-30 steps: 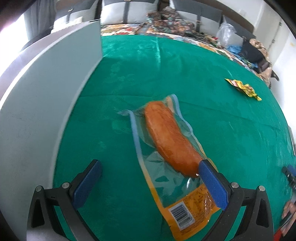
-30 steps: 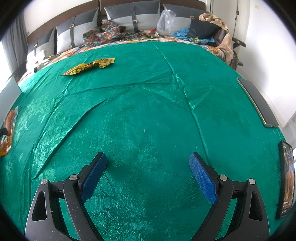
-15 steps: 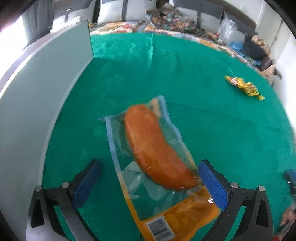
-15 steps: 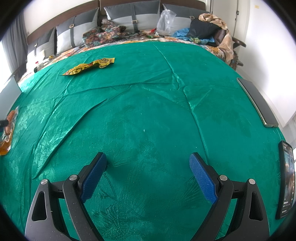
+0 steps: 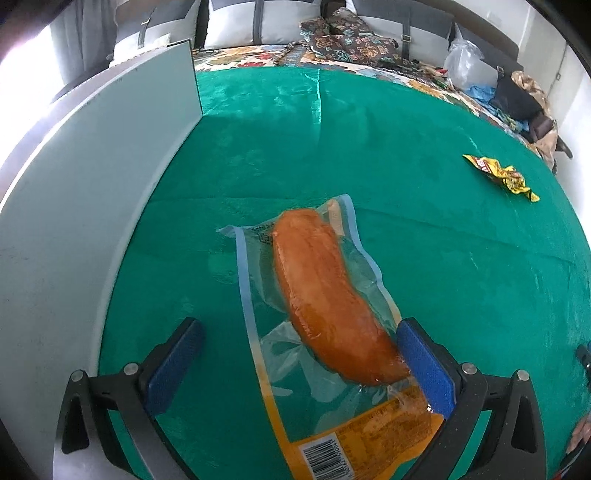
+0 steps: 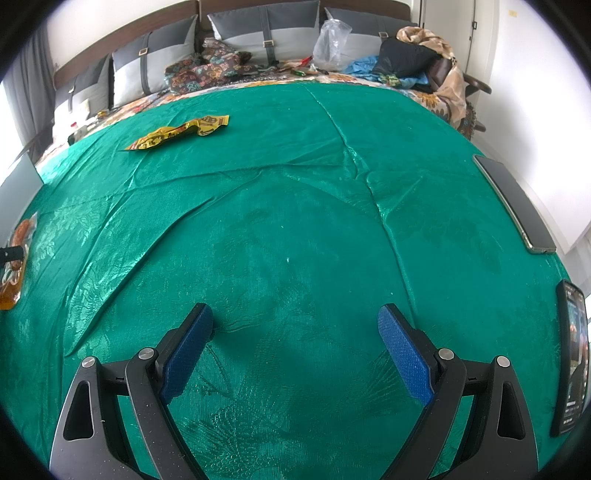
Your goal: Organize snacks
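A clear packet with an orange sausage [image 5: 325, 295] lies on the green cloth [image 5: 424, 206], its barcode end nearest the camera. My left gripper [image 5: 299, 354] is open and straddles the packet's near half; the right pad [image 5: 424, 365] is close against the sausage end. A yellow snack wrapper [image 5: 498, 173] lies far right in this view. In the right wrist view my right gripper [image 6: 295, 347] is open over bare cloth, the yellow wrapper [image 6: 177, 133] lies far ahead on the left, and the sausage packet [image 6: 14, 258] shows at the left edge.
A grey-white box wall [image 5: 74, 206] stands along the left of the sausage. Two dark phones [image 6: 513, 203] [image 6: 570, 358] lie at the cloth's right edge. Pillows [image 6: 258, 29], a plastic bag [image 6: 332, 37] and clothes sit beyond the cloth.
The left gripper shifted right then back left over the sausage packet, ending with its right pad near the sausage end. The right gripper stayed still.
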`<state>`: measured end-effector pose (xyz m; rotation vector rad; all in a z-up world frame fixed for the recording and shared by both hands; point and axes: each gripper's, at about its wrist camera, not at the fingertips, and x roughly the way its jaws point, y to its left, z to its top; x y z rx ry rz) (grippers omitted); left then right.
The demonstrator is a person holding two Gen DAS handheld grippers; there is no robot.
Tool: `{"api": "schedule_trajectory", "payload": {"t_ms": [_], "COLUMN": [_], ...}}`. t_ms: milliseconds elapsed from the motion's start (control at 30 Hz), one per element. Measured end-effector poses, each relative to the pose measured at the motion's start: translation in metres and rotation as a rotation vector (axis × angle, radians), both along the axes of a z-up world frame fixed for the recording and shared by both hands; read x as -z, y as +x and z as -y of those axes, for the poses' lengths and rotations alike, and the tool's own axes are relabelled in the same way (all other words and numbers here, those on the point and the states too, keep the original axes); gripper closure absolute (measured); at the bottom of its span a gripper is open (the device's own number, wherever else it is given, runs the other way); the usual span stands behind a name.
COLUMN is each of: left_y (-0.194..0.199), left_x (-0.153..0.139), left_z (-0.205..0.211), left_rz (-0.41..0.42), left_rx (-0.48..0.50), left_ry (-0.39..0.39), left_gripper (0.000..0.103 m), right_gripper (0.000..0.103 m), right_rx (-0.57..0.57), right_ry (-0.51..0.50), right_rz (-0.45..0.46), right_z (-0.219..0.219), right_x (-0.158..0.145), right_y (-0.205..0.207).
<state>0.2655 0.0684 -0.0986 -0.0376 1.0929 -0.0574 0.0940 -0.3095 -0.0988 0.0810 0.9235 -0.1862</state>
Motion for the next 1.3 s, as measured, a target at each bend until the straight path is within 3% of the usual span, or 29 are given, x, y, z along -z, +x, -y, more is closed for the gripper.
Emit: {"api": "schedule_trajectory", "payload": {"t_ms": [400, 1000, 1300], "left_y": [-0.001, -0.013, -0.014], "left_x": [0.0, 0.005, 0.005], "left_z": [-0.015, -0.009, -0.008], "left_rz": [-0.02, 0.127, 0.137], "left_rx": [-0.026, 0.026, 0.028], "left_ry": [-0.02, 0.03, 0.028], "left_gripper": [0.0, 0.0, 0.0], "right_gripper": [0.01, 0.01, 0.01], "right_rx": [0.001, 0.002, 0.002], "right_ry": [0.0, -0.001, -0.002], "right_rz": [0.0, -0.001, -0.001], "right_z": [-0.001, -0.001, -0.001], "right_x": [0.0, 0.0, 0.0], "right_y": [0.0, 0.0, 0.001]}}
